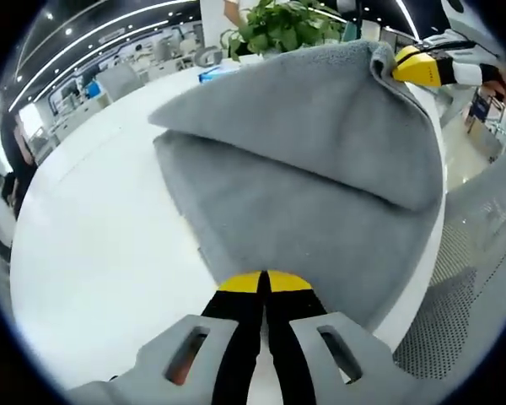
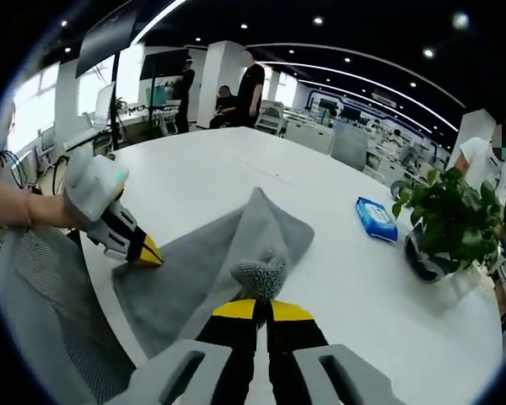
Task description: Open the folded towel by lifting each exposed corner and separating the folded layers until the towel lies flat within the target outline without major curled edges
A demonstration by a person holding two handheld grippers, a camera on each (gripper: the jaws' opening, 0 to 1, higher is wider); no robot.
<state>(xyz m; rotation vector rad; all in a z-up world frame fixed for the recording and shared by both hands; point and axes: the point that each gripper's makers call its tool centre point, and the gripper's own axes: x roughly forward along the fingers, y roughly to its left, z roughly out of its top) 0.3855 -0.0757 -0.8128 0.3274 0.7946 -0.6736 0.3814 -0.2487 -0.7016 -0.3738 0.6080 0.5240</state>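
We see a grey towel (image 1: 320, 169) of soft, napped terry lying on a glossy white table (image 1: 93, 245), folded so that one thick layer drapes over another in a broad wedge. In the left gripper view the left gripper (image 1: 264, 283) has its yellow-tipped black jaws pressed together on the towel's near edge, the cloth fanning away from them. At the far upper corner the right gripper (image 1: 405, 67) pinches the raised layer, lifting it into a peaked fold.

In the right gripper view the right gripper's own jaws (image 2: 261, 308) are closed on a small bunched corner of the towel (image 2: 228, 253) — the pile shows as a nubbly tuft just above the yellow tips. The left gripper (image 2: 148, 253) comes in from the left, its tip down on the towel's edge near the table rim, with a person's hand (image 2: 17, 211) behind its grey body.

Farther along the table lie a blue flat packet (image 2: 376, 217) and a leafy green potted plant (image 2: 447, 219) in a dark pot. A grey mesh chair back (image 1: 476, 287) sits just beside the table edge. The room is an open office with dark ceiling, strip lights, desks, and people standing in the distance (image 2: 251, 84).
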